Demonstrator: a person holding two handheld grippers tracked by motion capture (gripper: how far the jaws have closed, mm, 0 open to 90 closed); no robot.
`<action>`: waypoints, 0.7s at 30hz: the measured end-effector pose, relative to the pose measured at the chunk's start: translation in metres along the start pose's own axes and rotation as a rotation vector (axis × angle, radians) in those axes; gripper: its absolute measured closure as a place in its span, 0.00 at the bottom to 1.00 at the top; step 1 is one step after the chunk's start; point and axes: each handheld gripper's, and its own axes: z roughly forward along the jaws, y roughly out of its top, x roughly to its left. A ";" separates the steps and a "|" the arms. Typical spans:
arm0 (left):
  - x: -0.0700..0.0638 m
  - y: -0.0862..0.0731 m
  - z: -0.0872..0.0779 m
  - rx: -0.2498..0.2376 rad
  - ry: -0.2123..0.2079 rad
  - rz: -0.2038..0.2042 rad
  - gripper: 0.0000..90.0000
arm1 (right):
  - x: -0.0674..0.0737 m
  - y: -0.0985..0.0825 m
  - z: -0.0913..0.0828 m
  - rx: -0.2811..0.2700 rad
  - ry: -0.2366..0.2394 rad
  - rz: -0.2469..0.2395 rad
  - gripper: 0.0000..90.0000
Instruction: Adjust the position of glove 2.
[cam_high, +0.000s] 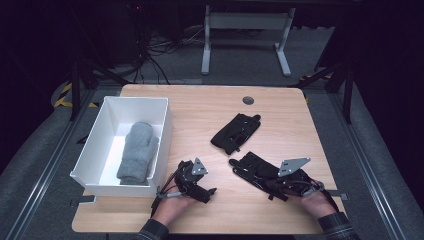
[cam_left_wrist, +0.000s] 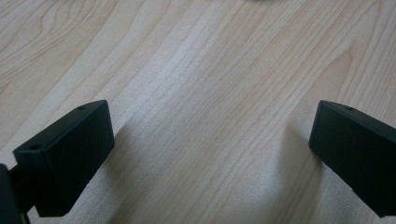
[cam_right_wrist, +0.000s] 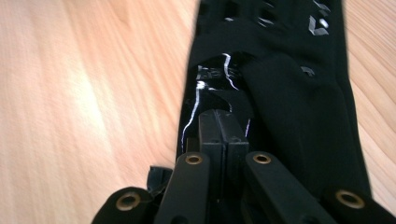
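The black glove (cam_high: 252, 170) lies flat on the wooden table (cam_high: 200, 107), near its front right. Its long axis runs diagonal, fingers toward the far left, cuff toward the person. No writing on it can be read. The right gripper (cam_high: 280, 186) is closed on its cuff end. The left gripper (cam_high: 186, 166) stands with jaws wide apart, holding nothing. A second black glove (cam_high: 236, 132) lies further back; a grey mitten (cam_high: 138, 152) rests in the white box (cam_high: 162, 137).

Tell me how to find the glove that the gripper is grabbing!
Start at the wooden table and go to its near right part. The black glove lies there, pinched by the right hand-held gripper. The other black glove lies alone, farther back.
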 end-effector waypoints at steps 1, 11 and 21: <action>0.000 0.000 0.000 0.000 -0.001 0.000 0.01 | 0.000 0.002 0.000 -0.011 0.001 -0.002 1.00; 0.000 0.000 0.000 0.000 -0.001 0.001 0.01 | -0.039 0.036 0.009 -0.110 -0.060 0.026 1.00; 0.000 0.000 0.000 0.000 -0.001 0.001 0.01 | -0.062 0.045 0.041 -0.062 -0.075 0.053 1.00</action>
